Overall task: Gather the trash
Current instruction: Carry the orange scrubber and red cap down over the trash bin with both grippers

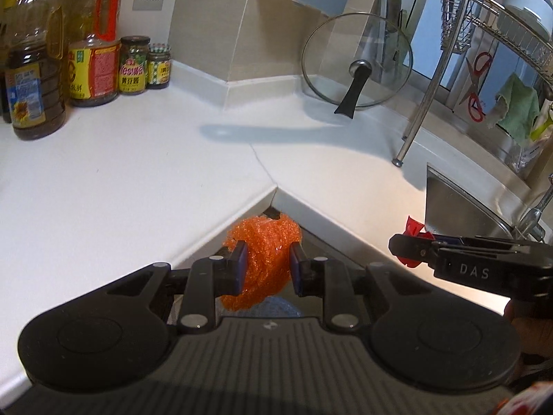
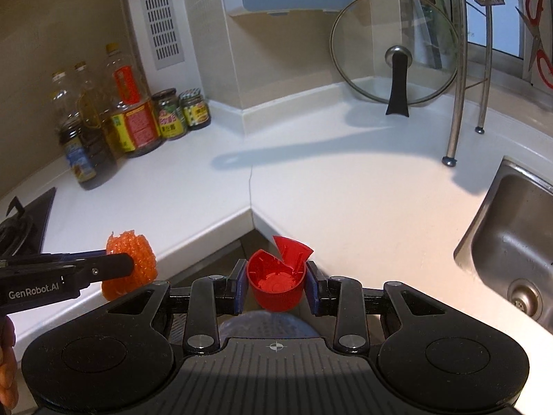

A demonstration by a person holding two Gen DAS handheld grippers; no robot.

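White counter, stove – right view only, sink

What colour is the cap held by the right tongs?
Red; the cap, broken at its rim, shows best in the right wrist view.

**White corner counter with bottles, jars and a lid**

A white counter wraps around an inside corner, a thin seam running across it. At the left stand oil bottles and two jars, close together against the wall. A glass pan lid leans upright at the back. The legs of a metal rack rest on the top near a steel sink, which is set in at the right.
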